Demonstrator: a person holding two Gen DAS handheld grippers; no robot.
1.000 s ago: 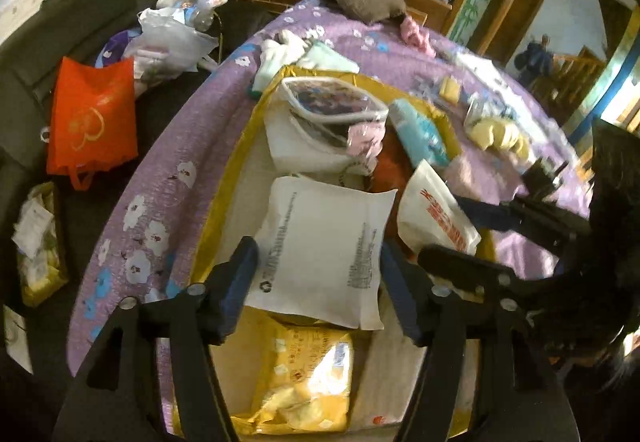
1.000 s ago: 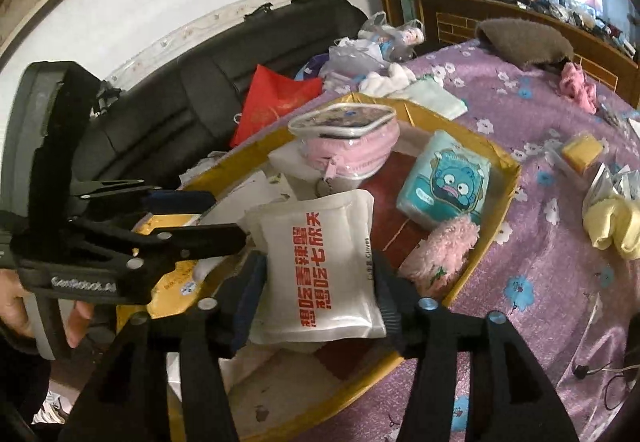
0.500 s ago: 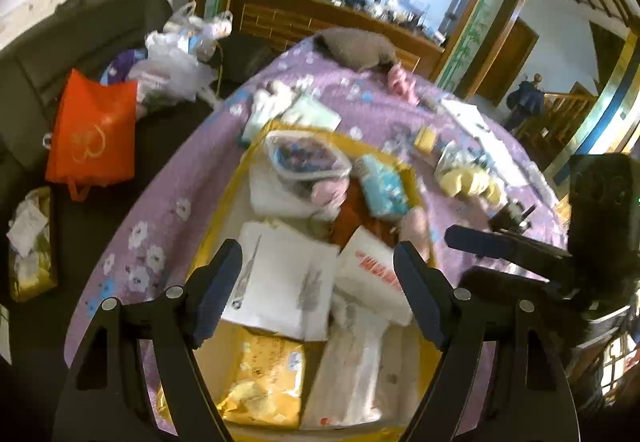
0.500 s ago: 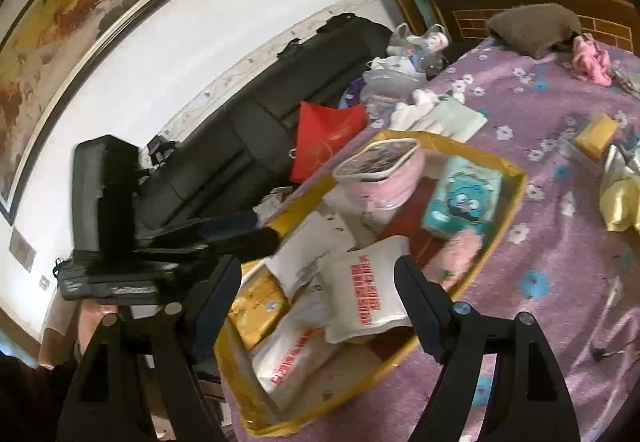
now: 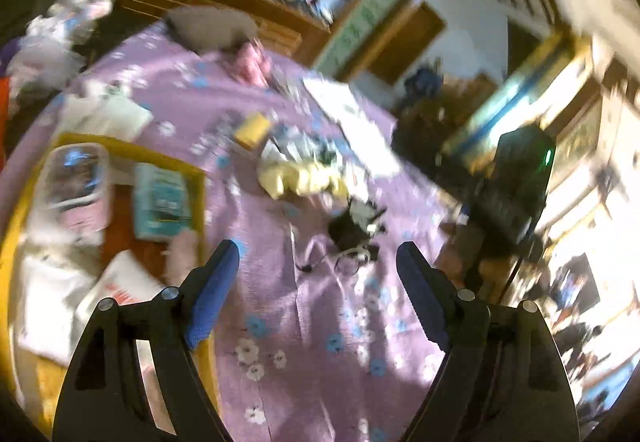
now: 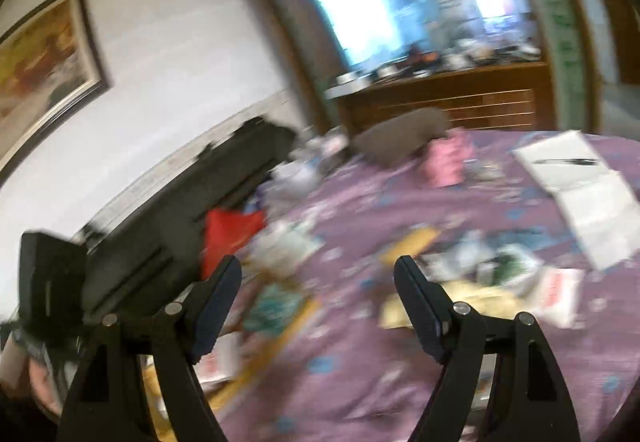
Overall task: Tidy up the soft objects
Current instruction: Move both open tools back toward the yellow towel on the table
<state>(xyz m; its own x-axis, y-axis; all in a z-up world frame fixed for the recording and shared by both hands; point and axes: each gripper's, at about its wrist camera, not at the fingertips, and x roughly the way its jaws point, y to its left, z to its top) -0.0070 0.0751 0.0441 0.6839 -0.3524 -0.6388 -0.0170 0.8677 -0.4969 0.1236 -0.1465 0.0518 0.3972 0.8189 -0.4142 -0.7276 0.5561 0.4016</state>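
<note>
Both views are motion-blurred. My left gripper (image 5: 316,250) hovers over the purple flowered cloth (image 5: 320,322), right of the yellow tray (image 5: 120,149); its jaws are opening with nothing between them. The tray holds a clear-topped pink pouch (image 5: 76,177), a teal tissue pack (image 5: 160,197) and white packets (image 5: 48,302). Pale yellow soft pieces (image 5: 300,177) lie beyond the fingers. My right gripper (image 6: 316,266) is open and empty above the cloth, with the teal pack (image 6: 272,306) and tray rim (image 6: 292,326) low at its left and a white red-printed packet (image 6: 556,294) at its right.
On the cloth lie a yellow sponge (image 5: 254,129), a pink soft item (image 6: 444,161), a brown cushion (image 6: 404,133), white papers (image 6: 580,181) and a black cable tangle (image 5: 354,230). A dark sofa (image 6: 160,226) with a red bag (image 6: 228,234) stands at the left.
Both grippers let go of their white packets in the tray, opened wide, rose and swung right, away from the tray and over the purple cloth.
</note>
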